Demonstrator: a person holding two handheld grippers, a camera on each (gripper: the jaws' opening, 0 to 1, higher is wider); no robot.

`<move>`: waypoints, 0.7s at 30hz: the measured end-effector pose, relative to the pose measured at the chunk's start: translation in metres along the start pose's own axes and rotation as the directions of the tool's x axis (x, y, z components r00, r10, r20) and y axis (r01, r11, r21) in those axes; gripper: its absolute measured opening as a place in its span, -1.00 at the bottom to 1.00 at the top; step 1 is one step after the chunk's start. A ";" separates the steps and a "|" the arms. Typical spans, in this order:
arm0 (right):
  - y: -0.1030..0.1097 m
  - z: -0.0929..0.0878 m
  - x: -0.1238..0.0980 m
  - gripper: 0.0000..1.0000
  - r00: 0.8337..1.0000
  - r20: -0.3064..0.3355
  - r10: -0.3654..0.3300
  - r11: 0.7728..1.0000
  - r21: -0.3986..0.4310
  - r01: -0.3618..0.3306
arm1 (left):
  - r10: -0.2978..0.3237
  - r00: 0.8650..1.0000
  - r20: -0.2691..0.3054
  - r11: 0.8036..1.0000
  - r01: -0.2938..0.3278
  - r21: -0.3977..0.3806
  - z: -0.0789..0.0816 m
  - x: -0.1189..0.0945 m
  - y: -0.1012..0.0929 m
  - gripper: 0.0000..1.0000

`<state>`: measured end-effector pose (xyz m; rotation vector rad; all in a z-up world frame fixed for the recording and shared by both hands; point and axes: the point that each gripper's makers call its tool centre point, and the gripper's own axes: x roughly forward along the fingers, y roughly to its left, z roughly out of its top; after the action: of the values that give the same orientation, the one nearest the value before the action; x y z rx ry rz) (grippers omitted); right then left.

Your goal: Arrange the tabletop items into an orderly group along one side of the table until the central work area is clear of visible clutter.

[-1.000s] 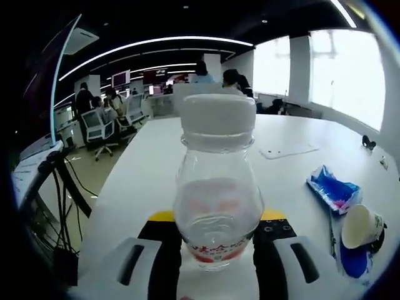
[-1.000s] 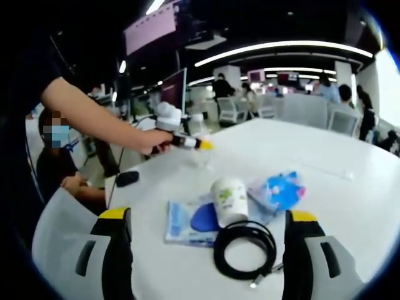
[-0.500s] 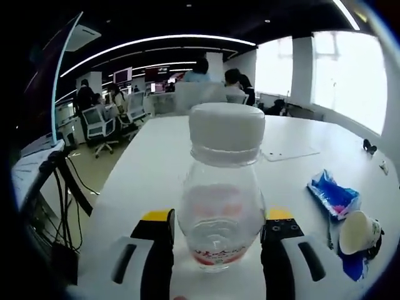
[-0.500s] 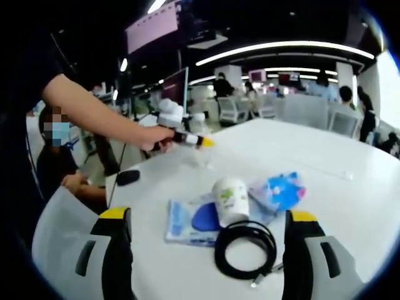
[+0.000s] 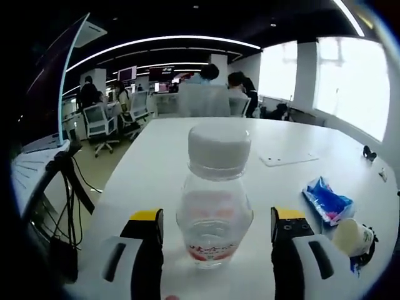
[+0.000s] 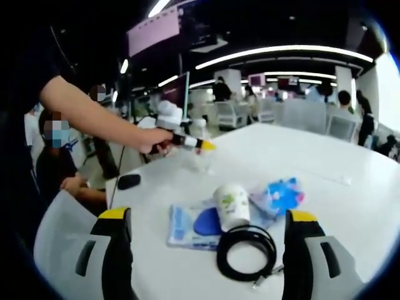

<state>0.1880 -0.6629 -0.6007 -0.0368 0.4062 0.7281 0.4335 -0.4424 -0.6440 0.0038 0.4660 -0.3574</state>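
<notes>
A clear bottle (image 5: 214, 206) with a white cap and a red label stands upright on the white table (image 5: 169, 156). My left gripper (image 5: 216, 217) is open, one jaw on each side of the bottle and apart from it. In the right gripper view, a person's hand holds that left gripper (image 6: 203, 146) at the table's far left edge. My right gripper (image 6: 208, 219) is open and holds nothing. Ahead of it lie a coiled black cable (image 6: 247, 253), a white paper cup (image 6: 231, 203), a blue snack packet (image 6: 278, 190) and a flat blue-and-white packet (image 6: 184, 226).
A small black object (image 6: 128, 181) lies near the table's left edge. A thin white sheet (image 5: 289, 159) and a small dark item (image 5: 369, 153) lie further out on the table. Office chairs and seated people are beyond the table, and cables hang at the left.
My left gripper's jaws have spread away from the bottle and let it go; the bottle stays standing. The right gripper view has barely shifted.
</notes>
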 end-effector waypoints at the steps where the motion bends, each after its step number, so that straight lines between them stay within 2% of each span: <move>1: 0.000 0.001 -0.001 0.99 1.000 0.004 -0.002 1.000 0.001 0.002 | 0.002 1.000 0.000 1.000 -0.002 0.010 0.001 -0.001 0.000 0.46; 5: -0.001 0.004 -0.003 0.99 1.000 0.019 -0.007 1.000 0.009 0.007 | 0.001 1.000 0.003 0.999 -0.002 0.037 0.005 -0.008 -0.002 0.54; 15: -0.001 0.013 -0.008 0.99 1.000 0.030 0.002 1.000 -0.009 -0.002 | 0.035 0.999 0.024 0.999 -0.035 0.024 0.012 -0.035 0.001 0.61; 21: 0.000 0.013 -0.012 1.00 1.000 0.028 0.003 1.000 -0.010 -0.003 | 0.028 0.999 0.026 0.999 -0.029 0.031 0.014 -0.051 -0.005 0.73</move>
<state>0.1846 -0.6682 -0.5847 -0.0352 0.3765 0.7331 0.3955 -0.4313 -0.6090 0.0365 0.4348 -0.3361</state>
